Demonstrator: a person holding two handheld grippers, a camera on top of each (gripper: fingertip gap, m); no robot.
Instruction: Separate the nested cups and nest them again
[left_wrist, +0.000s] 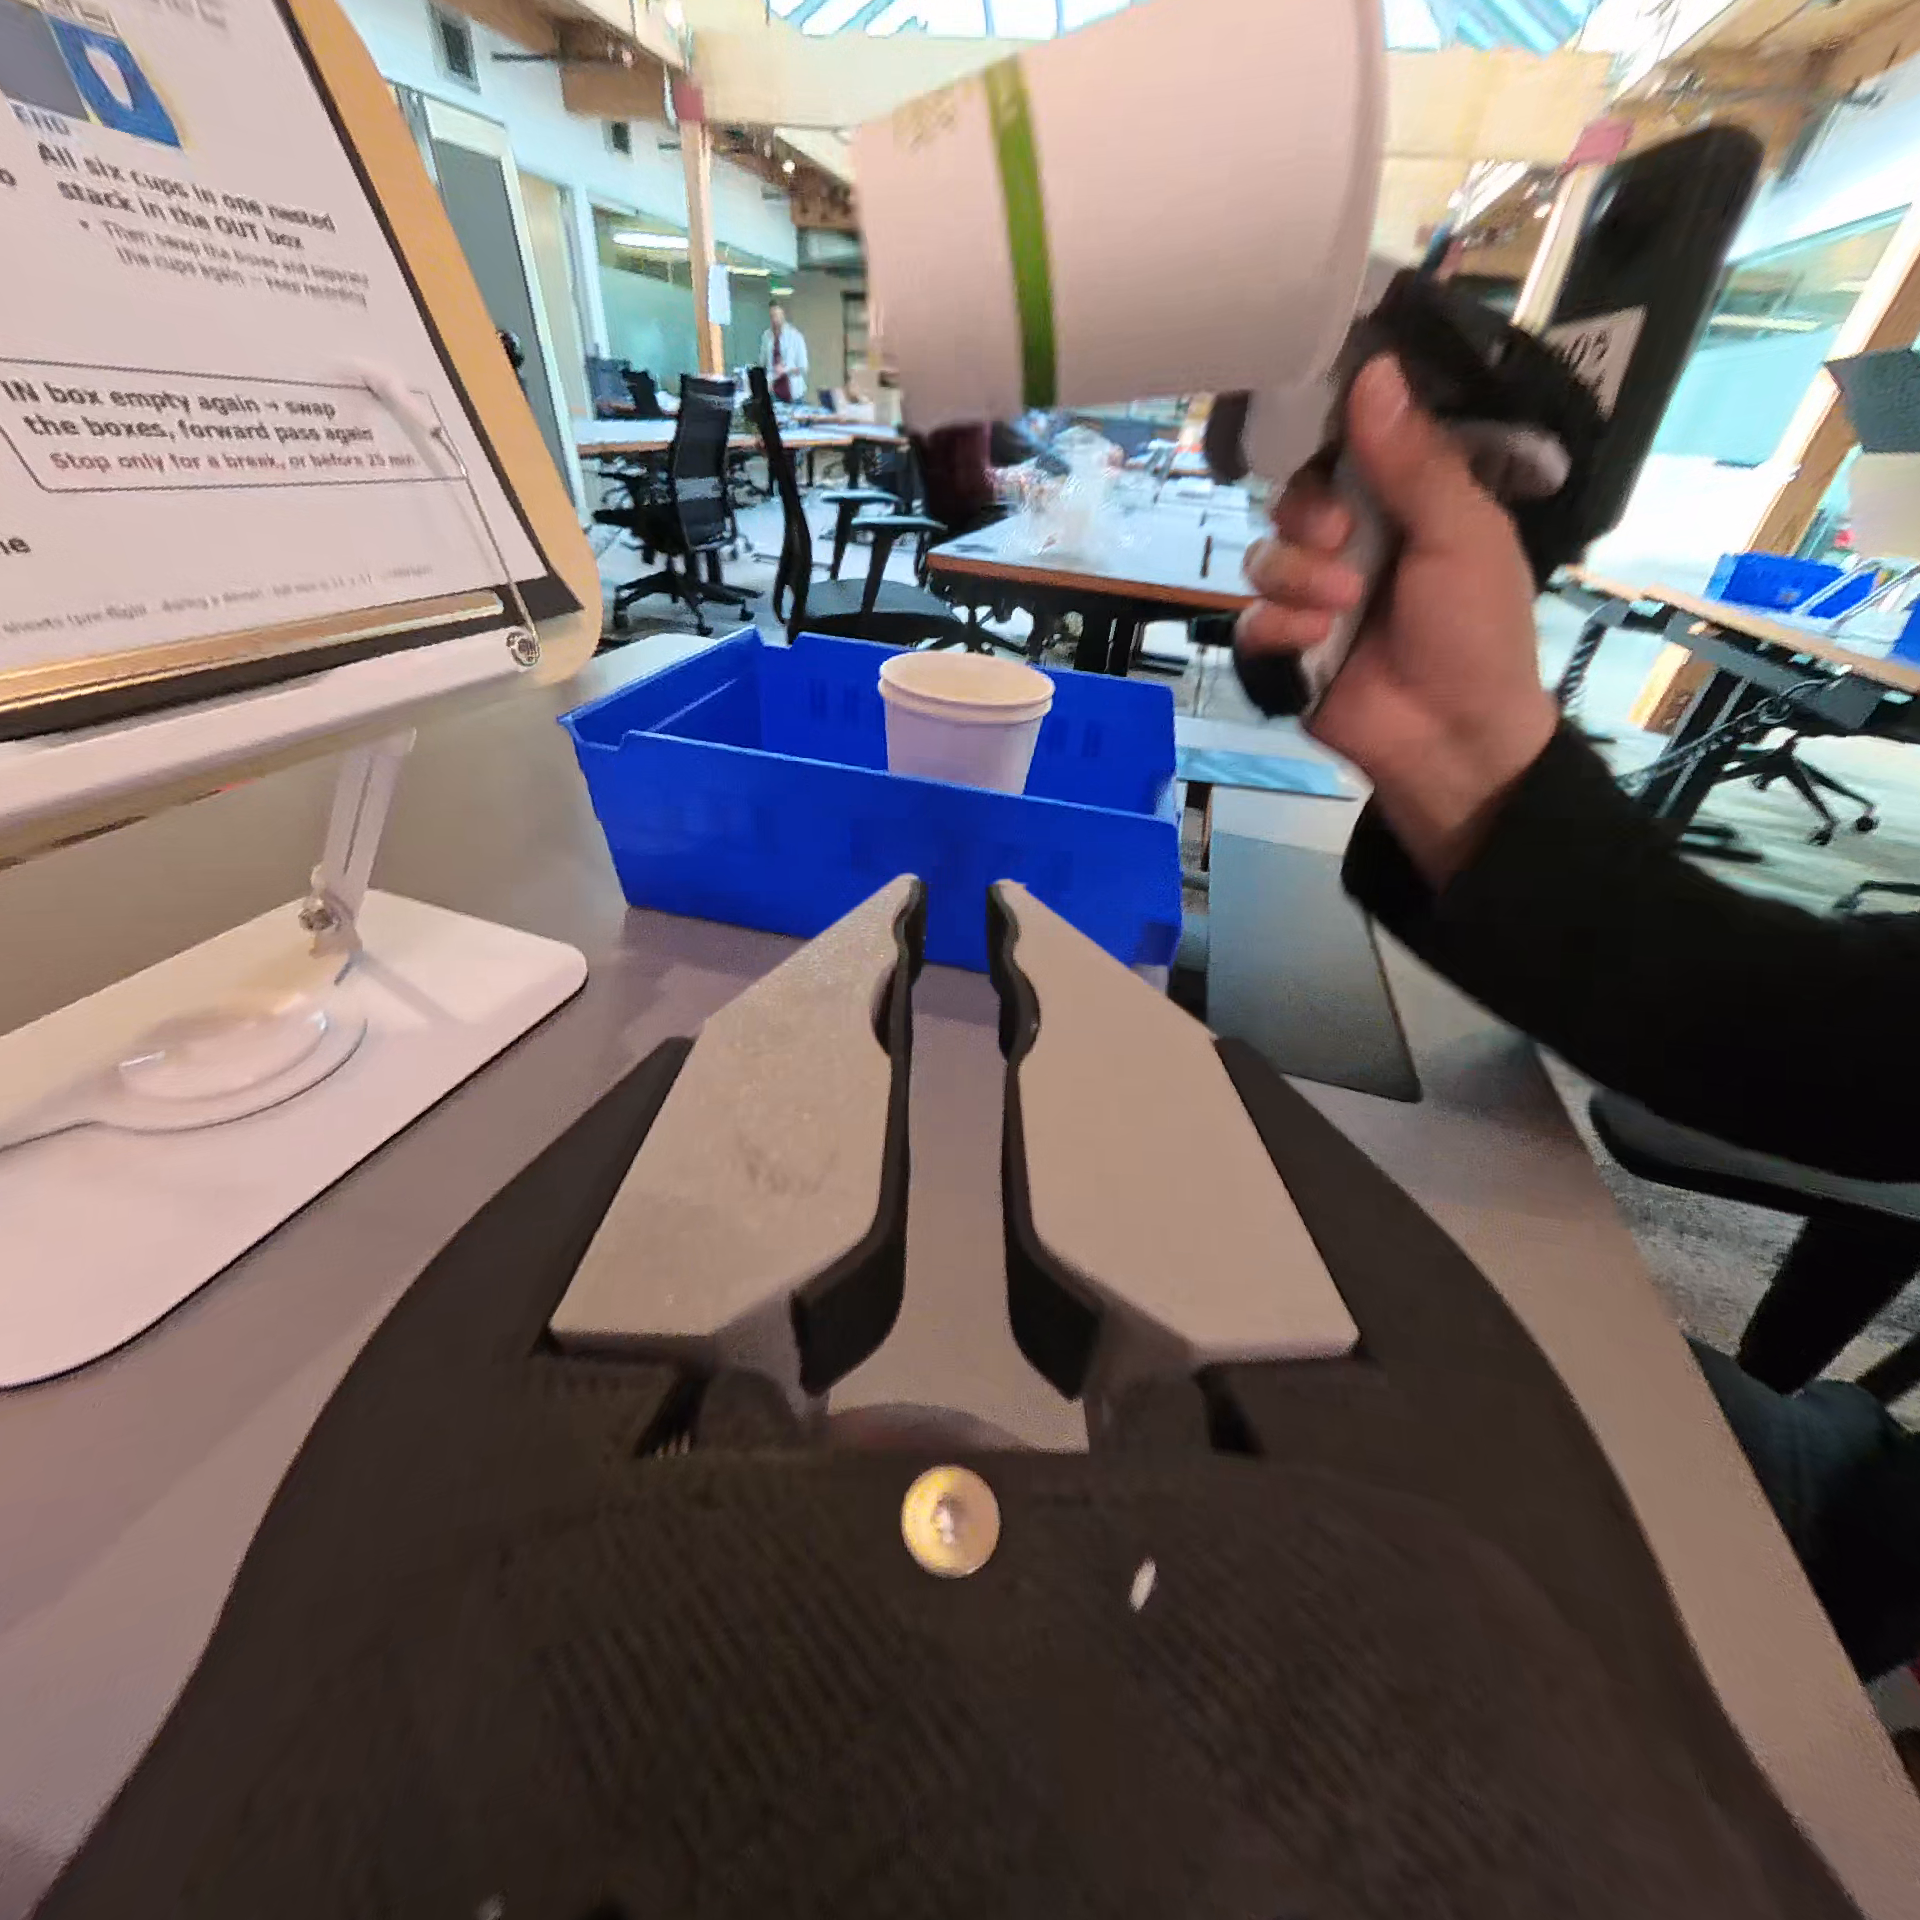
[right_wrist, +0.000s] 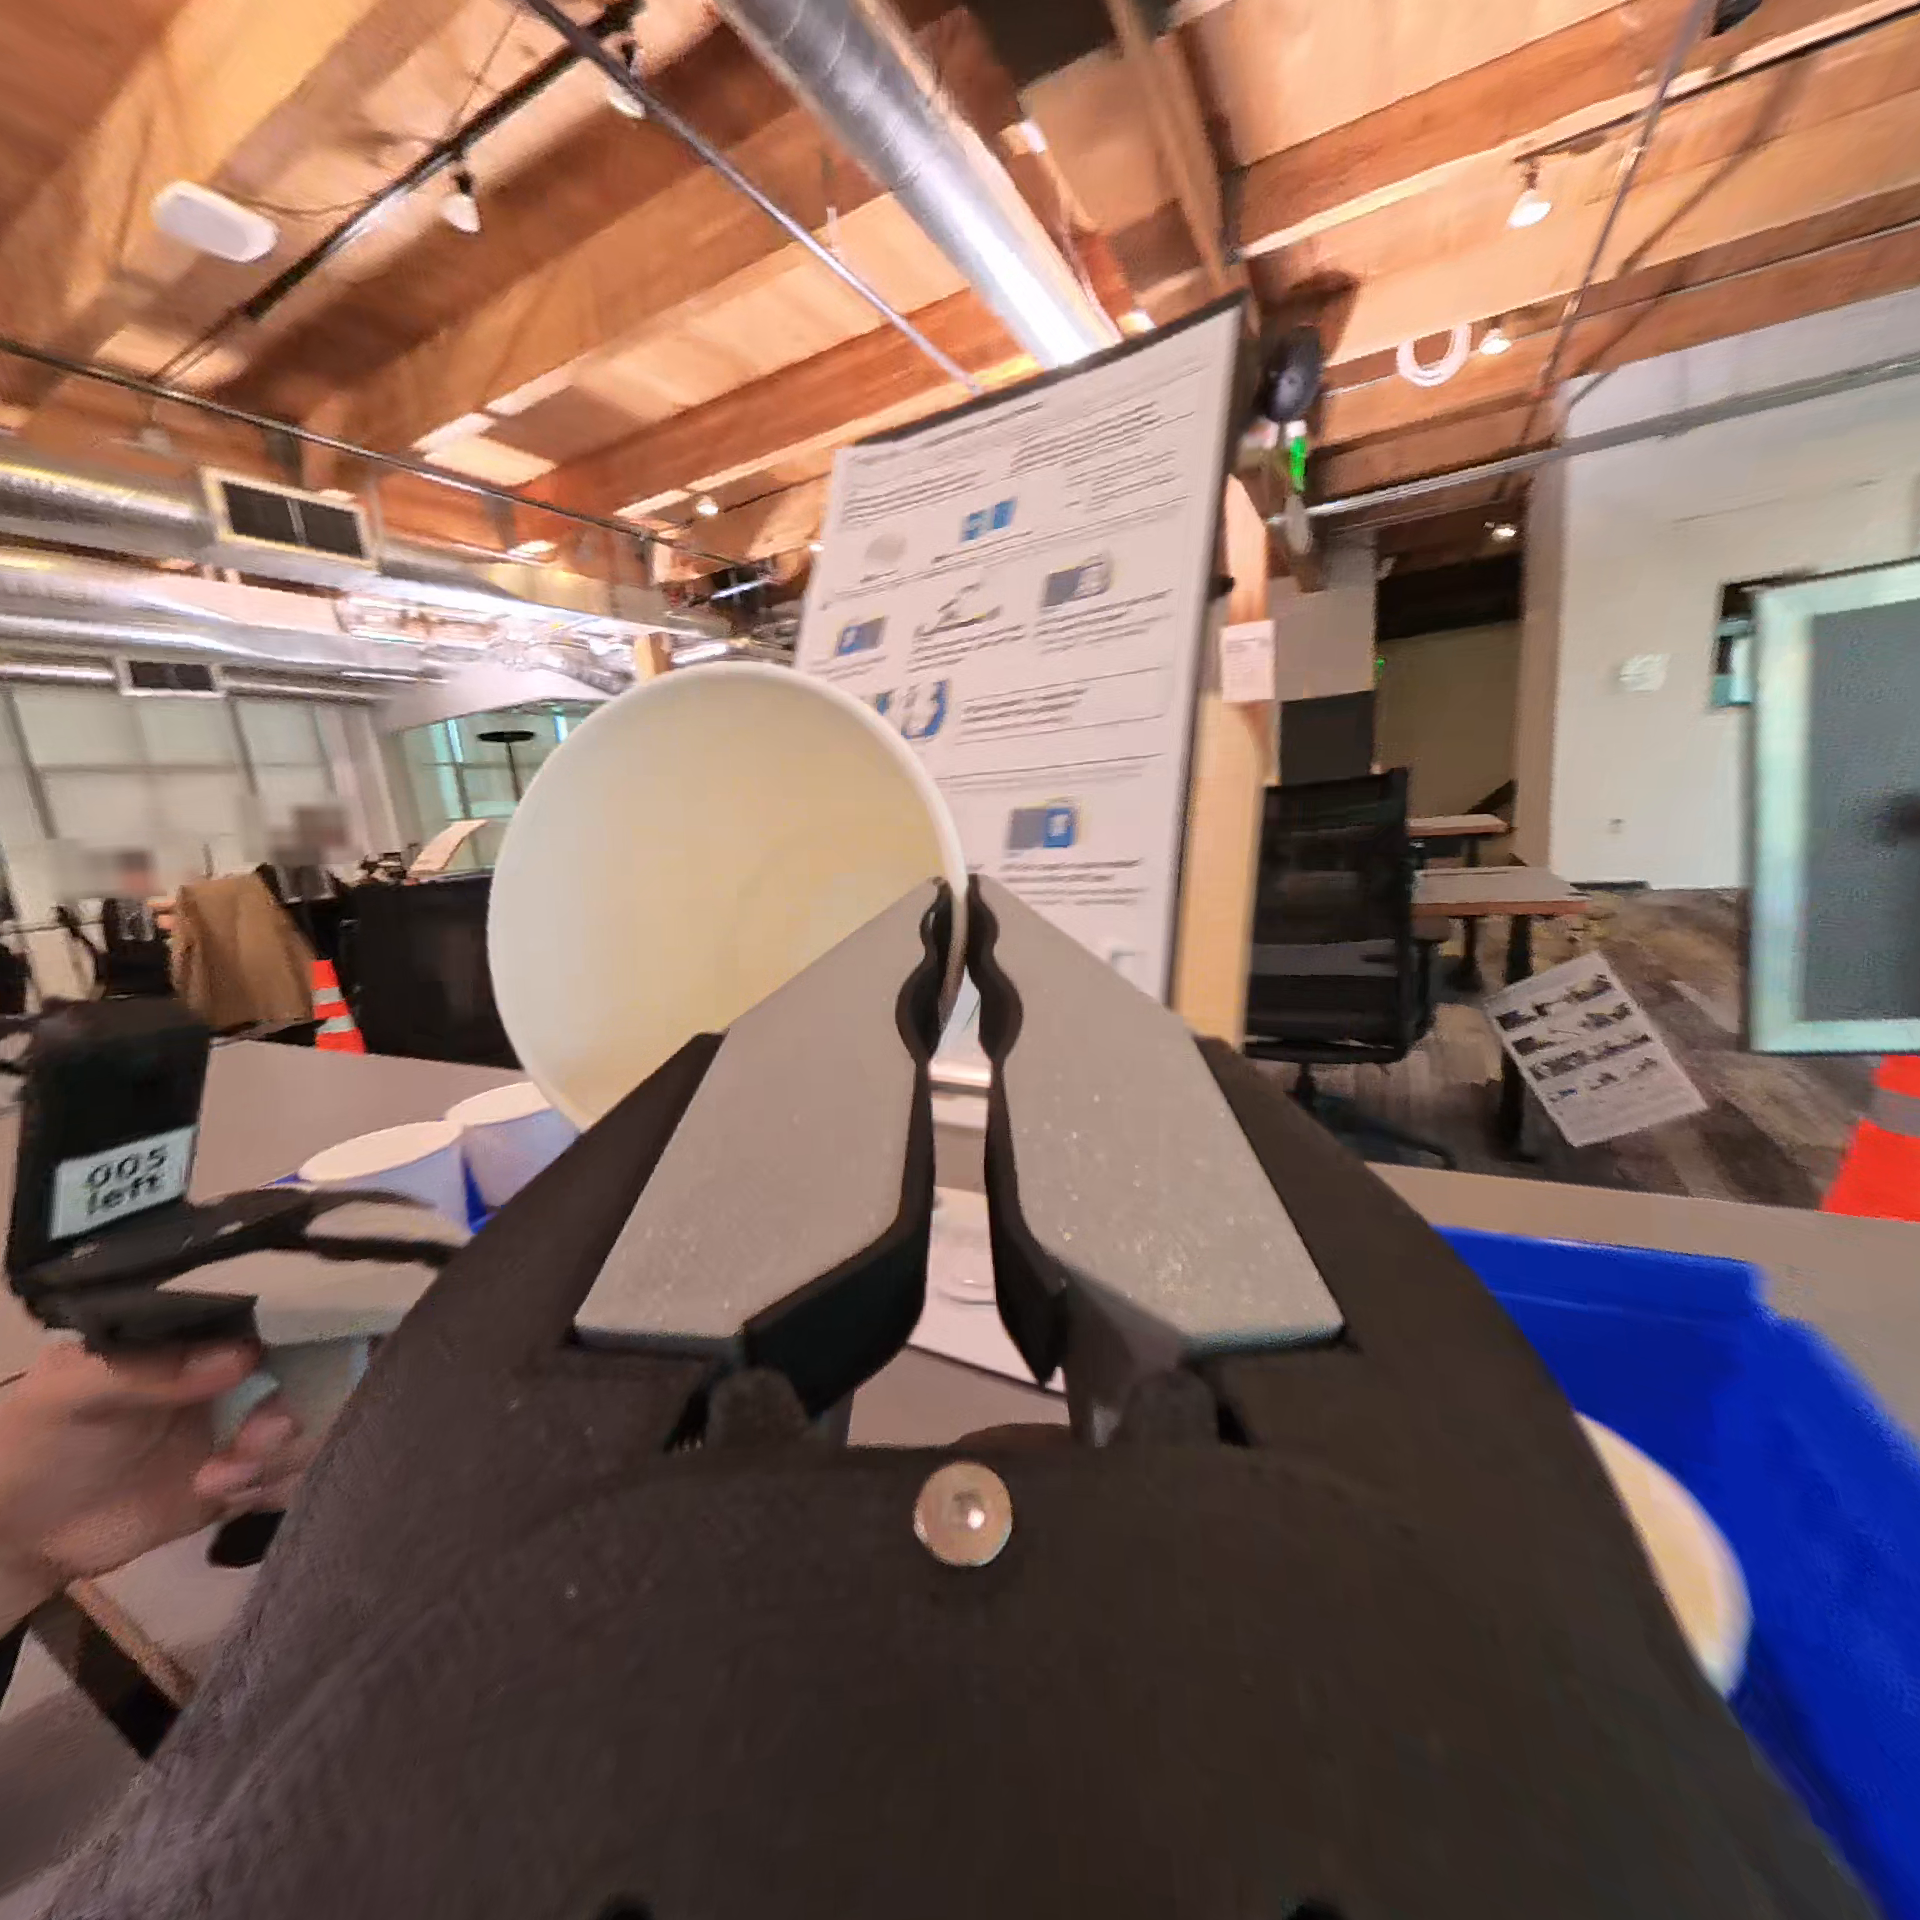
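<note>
White paper is all your right gripper (right_wrist: 958, 883) has to bite on: its jaws are pinched nearly together on the thin rim of the large white paper cup with a green seam stripe (right_wrist: 717, 883), held high and tipped on its side, mouth toward the camera. That rim hold is the weak point, I judge; a quick swing could let the cup pivot or slip free, and a harder squeeze could crease the lip so it nests badly.

From left: the instruction sheet on its white stand (left_wrist: 208, 416), then your left gripper (left_wrist: 956, 899), empty, jaws a narrow gap apart, low over the grey table (left_wrist: 520, 831). Beyond it the blue plastic bin (left_wrist: 894, 842) holds a small white paper cup (left_wrist: 964, 727), upright (the likely nesting target). A crooked descent could knock it over.
</note>
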